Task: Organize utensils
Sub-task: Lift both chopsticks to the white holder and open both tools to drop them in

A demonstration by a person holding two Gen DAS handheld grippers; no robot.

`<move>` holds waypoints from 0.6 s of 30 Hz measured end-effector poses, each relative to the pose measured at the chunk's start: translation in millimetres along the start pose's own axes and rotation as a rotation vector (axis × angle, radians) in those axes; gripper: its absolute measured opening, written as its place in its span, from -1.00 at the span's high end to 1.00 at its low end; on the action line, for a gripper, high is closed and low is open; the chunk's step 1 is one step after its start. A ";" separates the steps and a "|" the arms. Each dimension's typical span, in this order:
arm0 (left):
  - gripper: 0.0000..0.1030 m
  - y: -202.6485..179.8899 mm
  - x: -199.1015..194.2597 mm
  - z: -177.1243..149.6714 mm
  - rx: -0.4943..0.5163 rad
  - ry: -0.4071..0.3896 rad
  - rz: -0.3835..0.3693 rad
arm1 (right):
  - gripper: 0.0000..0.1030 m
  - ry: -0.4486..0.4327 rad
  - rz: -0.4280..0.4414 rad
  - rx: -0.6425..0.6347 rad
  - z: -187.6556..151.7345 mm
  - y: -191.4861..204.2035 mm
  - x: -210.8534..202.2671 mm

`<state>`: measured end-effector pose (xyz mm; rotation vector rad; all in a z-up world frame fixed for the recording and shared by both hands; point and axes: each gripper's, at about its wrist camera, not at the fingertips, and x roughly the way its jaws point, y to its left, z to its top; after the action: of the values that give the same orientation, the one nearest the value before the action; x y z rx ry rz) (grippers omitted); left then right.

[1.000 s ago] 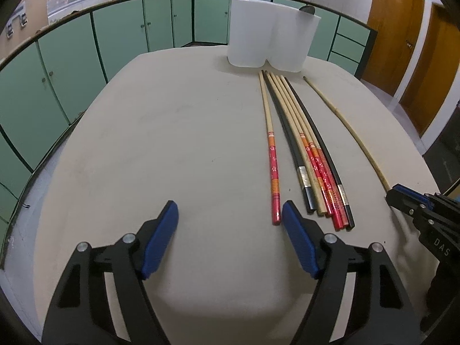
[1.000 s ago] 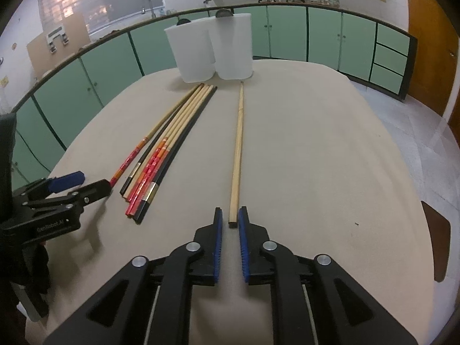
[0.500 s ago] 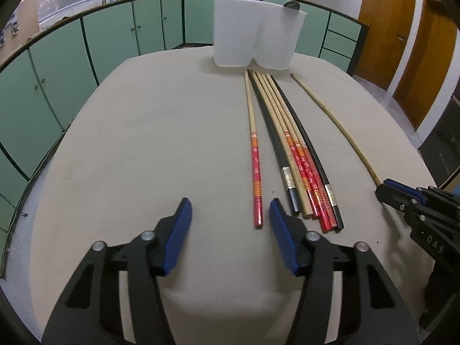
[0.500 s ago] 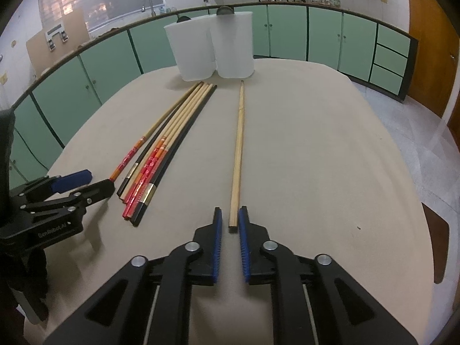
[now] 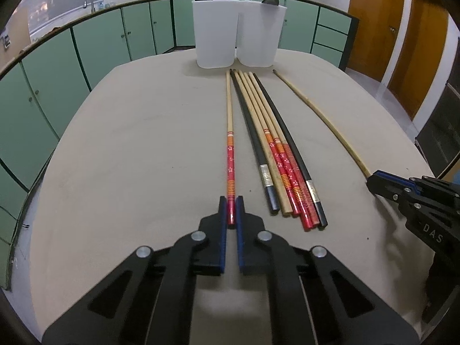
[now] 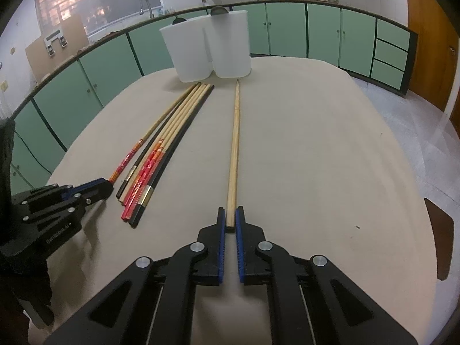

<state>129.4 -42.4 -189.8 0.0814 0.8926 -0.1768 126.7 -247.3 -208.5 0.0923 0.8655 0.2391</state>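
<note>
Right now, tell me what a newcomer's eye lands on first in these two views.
First, the two grippers, each closed on the near end of one chopstick: the left gripper on a red-patterned chopstick, the right gripper on a plain wooden chopstick. Between them lies a tight bundle of chopsticks, red-patterned, wooden and black, on the beige table. At the far end stand two white containers, side by side.

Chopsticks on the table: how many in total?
7: one red-patterned chopstick in the left gripper, a bundle of five beside it, one plain chopstick in the right gripper. Some may hide underneath.
</note>
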 end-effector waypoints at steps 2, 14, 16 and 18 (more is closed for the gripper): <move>0.91 -0.4 -0.2 0.2 0.000 0.000 0.003 | 0.86 -0.001 0.007 0.006 0.3 -1.3 -0.2; 0.91 14.0 -47.7 17.3 -0.012 -0.094 -0.016 | 0.87 -0.091 0.012 -0.010 12.5 -4.1 -34.8; 0.91 15.2 -64.1 24.6 -0.005 -0.133 -0.014 | 0.87 -0.118 0.010 -0.024 19.2 -1.9 -46.5; 0.91 17.1 -77.3 31.6 0.002 -0.158 -0.015 | 0.87 -0.139 0.002 -0.038 25.1 -1.0 -55.9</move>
<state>109.3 -21.0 -109.8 0.0618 0.7355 -0.1957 111.1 -261.5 -150.9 0.0734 0.7222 0.2481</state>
